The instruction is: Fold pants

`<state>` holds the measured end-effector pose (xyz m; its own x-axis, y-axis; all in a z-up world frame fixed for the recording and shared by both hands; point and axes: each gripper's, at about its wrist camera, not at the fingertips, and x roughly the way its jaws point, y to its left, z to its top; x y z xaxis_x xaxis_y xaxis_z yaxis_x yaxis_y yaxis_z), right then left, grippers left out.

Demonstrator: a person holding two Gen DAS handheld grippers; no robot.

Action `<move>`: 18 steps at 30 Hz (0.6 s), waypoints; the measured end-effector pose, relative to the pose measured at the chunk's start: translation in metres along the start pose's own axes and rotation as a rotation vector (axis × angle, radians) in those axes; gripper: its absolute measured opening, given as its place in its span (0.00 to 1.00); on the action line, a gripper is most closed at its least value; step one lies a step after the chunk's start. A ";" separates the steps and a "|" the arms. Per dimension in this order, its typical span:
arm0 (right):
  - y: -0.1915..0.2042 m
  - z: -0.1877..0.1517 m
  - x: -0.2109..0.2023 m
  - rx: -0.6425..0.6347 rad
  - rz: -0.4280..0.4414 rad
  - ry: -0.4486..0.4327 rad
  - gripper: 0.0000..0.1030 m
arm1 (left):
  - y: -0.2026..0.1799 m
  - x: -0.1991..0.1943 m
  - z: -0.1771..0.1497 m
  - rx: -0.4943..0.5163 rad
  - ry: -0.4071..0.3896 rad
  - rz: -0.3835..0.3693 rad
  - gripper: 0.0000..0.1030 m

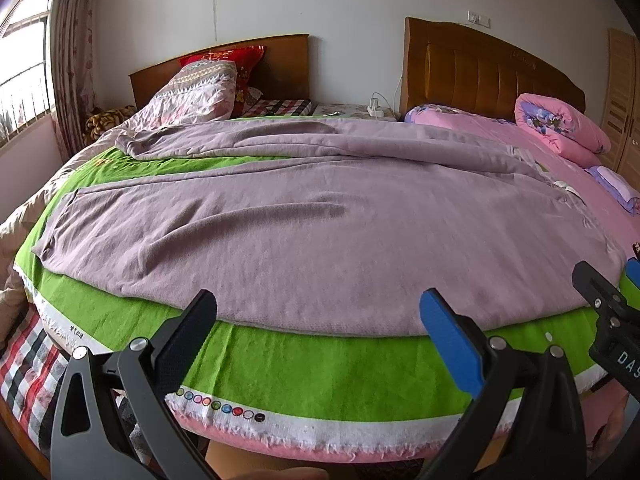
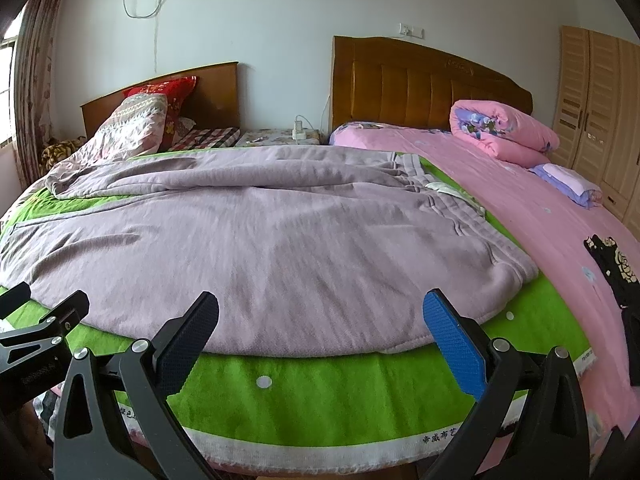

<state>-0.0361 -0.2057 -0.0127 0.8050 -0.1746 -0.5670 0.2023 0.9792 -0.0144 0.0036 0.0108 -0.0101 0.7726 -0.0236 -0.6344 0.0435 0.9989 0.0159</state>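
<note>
Mauve pants (image 1: 304,232) lie spread flat on a green cloth (image 1: 320,372) on the bed, legs running to the left, waistband at the right (image 2: 448,200). They also fill the right wrist view (image 2: 248,248). My left gripper (image 1: 320,320) is open and empty, hovering just before the pants' near edge. My right gripper (image 2: 322,320) is open and empty, also at the near edge, further right. The right gripper shows at the right edge of the left wrist view (image 1: 612,312); the left gripper shows at the left of the right wrist view (image 2: 36,328).
A pink bedsheet (image 2: 540,216) lies to the right with a rolled pink quilt (image 2: 500,132) and a black patterned garment (image 2: 612,268). Two wooden headboards (image 1: 480,68) stand at the back, a wardrobe (image 2: 596,100) at the right, a window (image 1: 20,68) at the left.
</note>
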 end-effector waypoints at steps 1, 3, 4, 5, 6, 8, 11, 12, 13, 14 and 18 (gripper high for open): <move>0.000 0.001 0.000 -0.003 -0.001 0.001 0.96 | 0.000 0.000 0.000 -0.001 0.000 0.000 0.99; 0.001 0.001 0.000 -0.008 -0.002 0.002 0.96 | 0.000 0.000 0.000 -0.003 0.002 0.001 0.99; 0.001 0.001 0.000 -0.011 -0.003 0.002 0.96 | 0.000 0.000 0.000 -0.004 0.003 0.001 0.99; 0.002 0.000 -0.001 -0.014 -0.004 0.003 0.96 | 0.000 0.000 0.000 -0.005 0.003 0.002 0.99; 0.002 0.001 0.000 -0.015 -0.004 0.004 0.96 | 0.000 0.001 0.000 -0.006 0.004 0.003 0.99; 0.002 0.001 0.000 -0.015 -0.005 0.008 0.96 | 0.000 0.001 0.000 -0.007 0.006 0.002 0.99; 0.001 0.002 0.000 -0.014 -0.008 0.010 0.96 | 0.000 0.001 0.000 -0.007 0.006 0.002 0.99; 0.002 0.002 0.000 -0.015 -0.009 0.011 0.96 | 0.000 0.001 0.000 -0.008 0.006 0.002 0.99; 0.002 0.002 0.000 -0.016 -0.008 0.011 0.96 | 0.000 0.001 0.000 -0.008 0.006 0.002 0.99; 0.002 0.002 0.001 -0.019 -0.008 0.012 0.96 | 0.000 0.001 -0.001 -0.008 0.006 0.001 0.99; 0.003 0.002 0.001 -0.024 -0.006 0.013 0.96 | 0.000 0.002 -0.001 -0.007 0.008 0.002 0.99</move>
<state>-0.0338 -0.2029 -0.0117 0.7965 -0.1789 -0.5775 0.1933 0.9804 -0.0372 0.0045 0.0109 -0.0117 0.7677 -0.0215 -0.6405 0.0379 0.9992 0.0119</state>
